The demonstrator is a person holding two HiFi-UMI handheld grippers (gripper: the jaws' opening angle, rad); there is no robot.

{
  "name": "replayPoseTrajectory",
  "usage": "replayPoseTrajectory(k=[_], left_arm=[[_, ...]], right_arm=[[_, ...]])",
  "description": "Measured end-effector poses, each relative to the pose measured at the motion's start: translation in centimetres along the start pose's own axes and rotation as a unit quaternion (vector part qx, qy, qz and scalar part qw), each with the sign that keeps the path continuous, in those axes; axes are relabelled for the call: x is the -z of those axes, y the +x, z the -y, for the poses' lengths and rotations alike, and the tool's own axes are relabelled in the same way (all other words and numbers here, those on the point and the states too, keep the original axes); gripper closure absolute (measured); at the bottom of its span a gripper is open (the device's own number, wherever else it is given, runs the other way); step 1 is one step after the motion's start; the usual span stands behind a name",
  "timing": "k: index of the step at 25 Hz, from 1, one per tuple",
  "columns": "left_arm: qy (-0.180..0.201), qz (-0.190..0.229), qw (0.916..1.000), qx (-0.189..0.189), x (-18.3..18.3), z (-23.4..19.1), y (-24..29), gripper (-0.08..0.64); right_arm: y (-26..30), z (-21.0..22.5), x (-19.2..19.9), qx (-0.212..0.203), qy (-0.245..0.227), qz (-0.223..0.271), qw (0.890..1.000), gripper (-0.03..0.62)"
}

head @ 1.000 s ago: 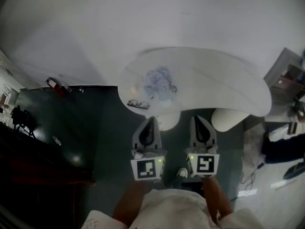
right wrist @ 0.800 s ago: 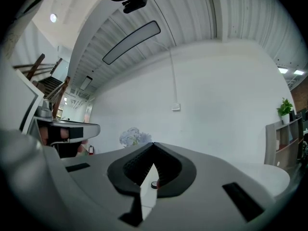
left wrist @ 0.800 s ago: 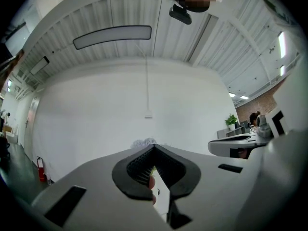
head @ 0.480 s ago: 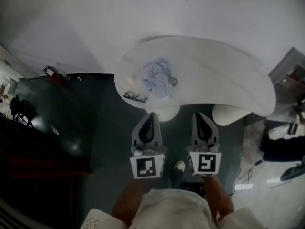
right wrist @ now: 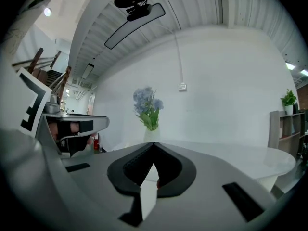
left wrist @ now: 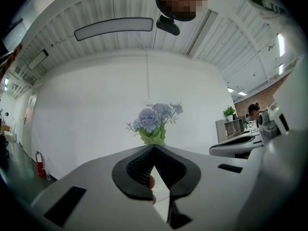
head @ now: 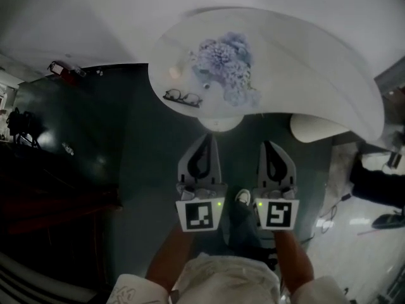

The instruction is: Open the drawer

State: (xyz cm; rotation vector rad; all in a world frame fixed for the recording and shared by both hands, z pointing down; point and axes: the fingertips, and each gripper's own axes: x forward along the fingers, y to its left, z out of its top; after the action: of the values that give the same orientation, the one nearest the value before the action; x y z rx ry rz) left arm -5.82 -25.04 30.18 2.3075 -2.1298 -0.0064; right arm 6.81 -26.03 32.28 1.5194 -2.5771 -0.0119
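Landmark: the white table (head: 316, 49), a curved top on a round pedestal (head: 221, 124).
Left gripper (head: 204, 141): just short of the table's near edge and in front of the pedestal. Its jaws are pressed together at the tips with nothing pinched between them.
Right gripper (head: 269, 147): also just short of the table's near edge, on the side away from the glasses. Its jaws meet at the tips and it carries nothing.
Why held so: both grippers are side by side, roughly level and aimed at the table. This looks like an approach posture, with the jaws together because there is no handle to take yet.
Flowers (head: 224, 59): a bluish-purple bunch in a vase, standing upright near the middle of the table. They appear straight ahead in both gripper views.
Glasses (head: 183, 97): lying flat at the table's near edge, beside the flowers and clear of both grippers.
Drawer: no view shows one. The table's underside and front face are hidden from above, so I cannot tell where it is.
Stage: opening has not begun, and the drawer front or its handle must be found first.
Risk: a sweep over the table top could knock the vase or the glasses.
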Motion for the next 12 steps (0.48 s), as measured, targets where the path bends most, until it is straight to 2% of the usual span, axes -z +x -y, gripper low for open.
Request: replayPoseTrajectory(k=[3, 7, 12], left_arm=[[-0.002, -0.004, 1.0, 0.002, 3.1, -0.2, 0.6, 0.558], [-0.024, -0.013, 0.9996, -0.003, 7.1, -0.8, 1.4, 0.558], [-0.019, -0.017, 0.9997, -0.002, 11.8, -1.1, 2.2, 0.558]], right_arm=[[0.8, -1.2, 2.9, -0.013, -0.003, -0.013, 1.0, 0.588], [1.7, -2.5, 5.5, -0.023, -0.007, -0.007, 1.0, 0.588], [3.4, -3.0, 9.8, -0.025, -0.01, 0.004, 1.0, 0.588]])
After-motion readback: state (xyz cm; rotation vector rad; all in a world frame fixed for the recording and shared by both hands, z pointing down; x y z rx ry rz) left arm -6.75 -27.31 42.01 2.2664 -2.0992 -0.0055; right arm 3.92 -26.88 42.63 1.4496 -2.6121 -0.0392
